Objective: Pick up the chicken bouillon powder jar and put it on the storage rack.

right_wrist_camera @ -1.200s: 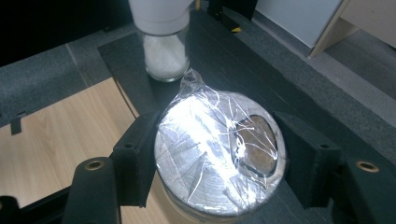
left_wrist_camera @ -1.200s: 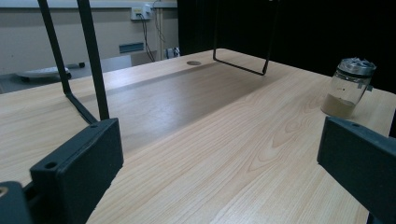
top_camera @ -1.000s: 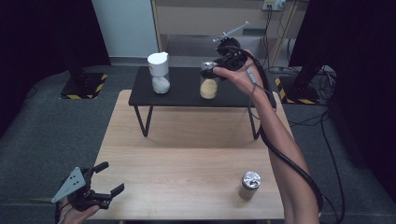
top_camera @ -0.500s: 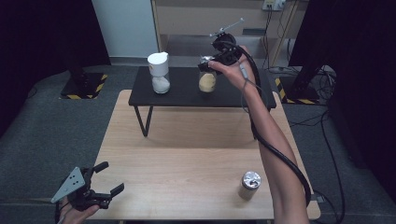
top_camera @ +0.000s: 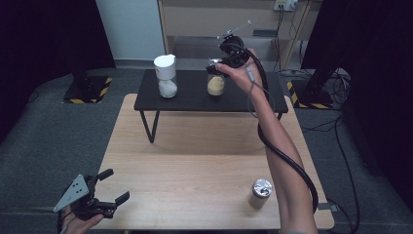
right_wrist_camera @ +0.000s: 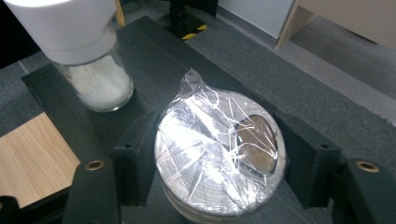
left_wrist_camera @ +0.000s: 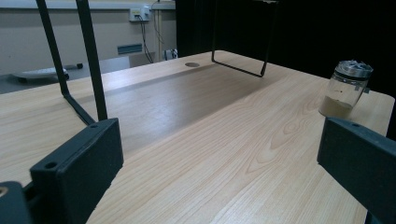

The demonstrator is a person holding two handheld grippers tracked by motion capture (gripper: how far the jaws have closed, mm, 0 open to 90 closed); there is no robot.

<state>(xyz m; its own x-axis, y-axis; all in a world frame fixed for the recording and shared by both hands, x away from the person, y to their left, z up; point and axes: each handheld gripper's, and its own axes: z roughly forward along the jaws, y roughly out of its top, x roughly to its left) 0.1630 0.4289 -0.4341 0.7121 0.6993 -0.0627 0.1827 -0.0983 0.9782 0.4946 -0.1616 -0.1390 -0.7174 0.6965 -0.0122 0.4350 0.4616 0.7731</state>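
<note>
- Step in hand: your right hand-held gripper, at upper centre of the high view, pinches the foil-capped jar by its lid. The jar stands on the black shelf at the far end of the counter.
- State of the other tool: your left hand-held gripper, at lower left of the high view, hangs off the counter's near edge with its jaws spread and nothing between them.
- Next move, as a judgement: either lift the jar straight up to clear the shelf, or let go if you are setting it down. Mind the white-capped jar to its left.
- Right gripper view: both pads press the sides of the jar's lid, which is covered in crinkled film with a dark opening at its right. The high view hides this contact behind your hand.
- Left gripper view: a second foil-topped jar stands at right frame, a little powder in its bottom. The high view shows this second jar from above.
</note>
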